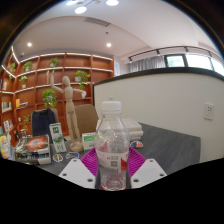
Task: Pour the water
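A clear plastic water bottle (112,145) with a white cap and a red-and-white label stands upright between my fingers. My gripper (112,165) is shut on it, the magenta pads (91,162) pressing on both sides at the label. The bottle is held above a grey table (165,148). No cup or other vessel for the water shows.
A wooden artist's mannequin (68,105) stands at the left on the table, with a calculator (57,143), small boxes and snack packs (38,146) around it. Wooden shelves with plants (50,80) line the back wall. A white partition with a socket (190,105) rises at the right.
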